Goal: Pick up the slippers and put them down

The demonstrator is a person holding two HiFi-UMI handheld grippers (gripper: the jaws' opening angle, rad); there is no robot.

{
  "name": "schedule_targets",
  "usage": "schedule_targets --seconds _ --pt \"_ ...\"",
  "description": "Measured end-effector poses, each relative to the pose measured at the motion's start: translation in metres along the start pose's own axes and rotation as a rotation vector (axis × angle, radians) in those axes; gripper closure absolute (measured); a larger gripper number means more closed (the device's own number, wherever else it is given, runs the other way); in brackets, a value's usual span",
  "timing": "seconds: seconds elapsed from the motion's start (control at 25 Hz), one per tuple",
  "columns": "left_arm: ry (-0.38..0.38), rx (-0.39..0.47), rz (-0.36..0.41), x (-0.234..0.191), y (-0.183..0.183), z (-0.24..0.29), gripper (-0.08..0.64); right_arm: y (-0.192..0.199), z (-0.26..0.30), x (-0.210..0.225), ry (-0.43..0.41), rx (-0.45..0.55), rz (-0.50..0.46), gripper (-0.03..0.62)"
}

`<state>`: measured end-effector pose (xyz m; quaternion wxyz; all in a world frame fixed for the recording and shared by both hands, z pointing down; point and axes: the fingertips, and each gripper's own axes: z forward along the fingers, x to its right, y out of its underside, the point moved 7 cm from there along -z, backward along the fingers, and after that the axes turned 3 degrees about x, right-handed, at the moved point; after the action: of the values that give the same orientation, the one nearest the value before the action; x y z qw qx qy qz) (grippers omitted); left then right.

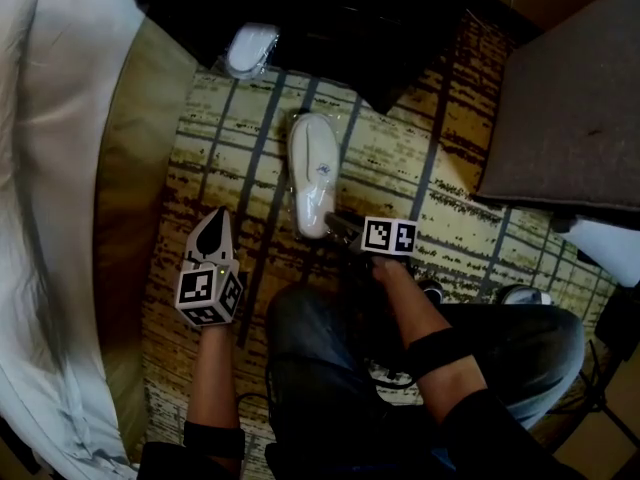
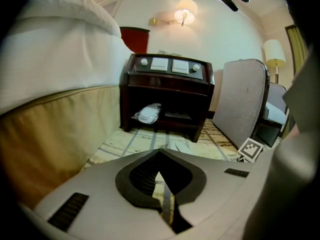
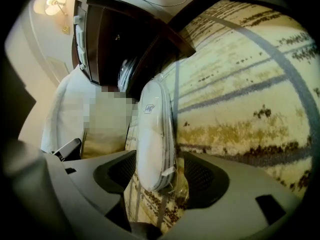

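Slippers: white pair (image 1: pixel 314 168) in clear plastic wrap, flat on the carpet (image 1: pixel 460 183) just short of the nightstand (image 1: pixel 330 28), long axis running from the nightstand toward the person.
Writing: small blue logo (image 3: pixel 149 108) on the top slipper, too small to read; no other text could be read.
Right gripper: (image 1: pixel 337 224) gaped wide around the near end of the slippers, gaps on both sides, pads not pressing.
Left gripper: (image 1: pixel 216 223) jaws fully together, nothing in them, over the carpet between the slippers and the bed (image 1: pixel 60 148).
Second pack: (image 1: pixel 250 48) wrapped, on the nightstand's low shelf.
Edges: bed skirt bounded the carpet on the left, grey chair (image 1: pixel 575 98) on the right.
Open room: bare carpet between the slippers and the chair, narrower strip on the bed side.
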<state>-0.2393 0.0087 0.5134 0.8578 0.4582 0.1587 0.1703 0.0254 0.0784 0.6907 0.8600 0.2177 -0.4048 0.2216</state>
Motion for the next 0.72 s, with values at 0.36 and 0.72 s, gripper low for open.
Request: schedule_targets --seconds 0.36,0.72 --pt "0.01 -0.022 -0.003 0.001 0.011 0.006 0.559 0.006 0.019 0.003 -0.062 -0.011 0.096 0.268" --pt "0.019 -0.033 -0.009 0.004 0.016 0.01 0.559 0.008 0.031 0.003 -0.092 -0.034 0.111 0.329"
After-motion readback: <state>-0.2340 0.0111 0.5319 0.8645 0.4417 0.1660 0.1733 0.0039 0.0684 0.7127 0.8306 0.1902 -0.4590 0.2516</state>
